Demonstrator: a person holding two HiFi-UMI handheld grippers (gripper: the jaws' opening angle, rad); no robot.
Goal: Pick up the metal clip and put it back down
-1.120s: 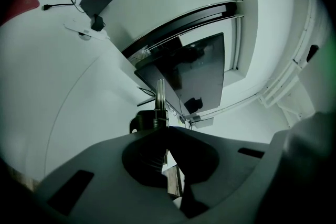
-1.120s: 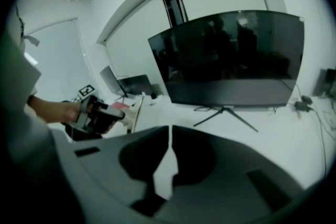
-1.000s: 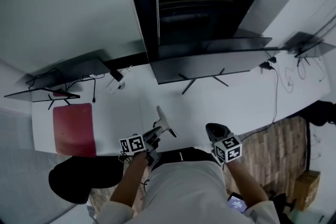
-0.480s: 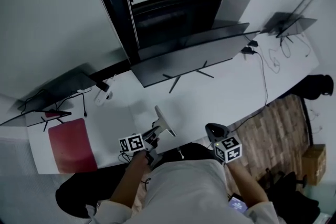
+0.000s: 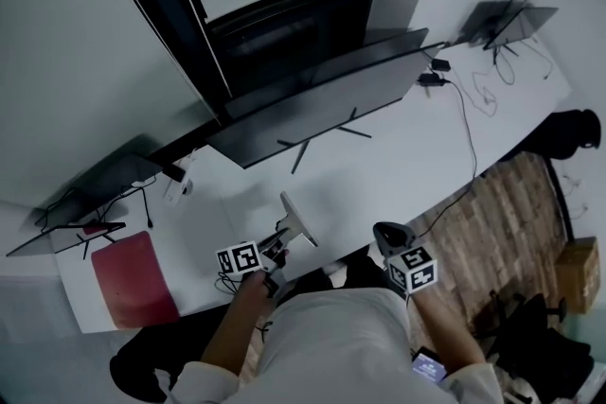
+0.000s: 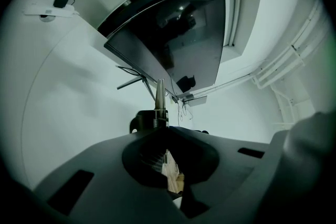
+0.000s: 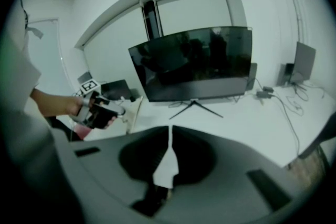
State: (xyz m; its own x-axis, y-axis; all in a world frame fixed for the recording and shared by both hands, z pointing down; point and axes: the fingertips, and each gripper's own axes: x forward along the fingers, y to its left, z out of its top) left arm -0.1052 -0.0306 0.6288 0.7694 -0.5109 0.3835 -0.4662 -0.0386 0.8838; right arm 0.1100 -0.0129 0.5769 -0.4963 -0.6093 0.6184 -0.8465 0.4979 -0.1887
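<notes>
Metal clip (image 5: 298, 220): one item, silver-grey, flat and long, held at one end in the left hand-held gripper (image 5: 280, 243) and jutting up and forward from it over the near edge of the white tabletop (image 5: 398, 175). In the left gripper view it shows edge-on as a thin upright blade with a small coil spring at its foot, right at the jaw tips. Left hand-held gripper: jaws drawn almost together, clamped on the clip's lower end; marker cube (image 5: 239, 257) behind it. Whether the clip's free end touches the tabletop is hard to judge from the head view; it appears to be lifted clear. Right hand-held gripper (image 5: 388, 237): held just off the tabletop's near edge, well apart from the clip; in the right gripper view its jaws meet at the tips with only a narrow slit between them and nothing inside. Tabletop: white and long, running across the head view. Monitor (image 5: 322, 99): large, dark, wide, on a splayed stand at the back of the tabletop. Red mat (image 5: 133, 279): flat, at the far left end of the tabletop. Cable (image 5: 469, 137): thin, dark, trailing across the right part of the tabletop toward its front edge.
</notes>
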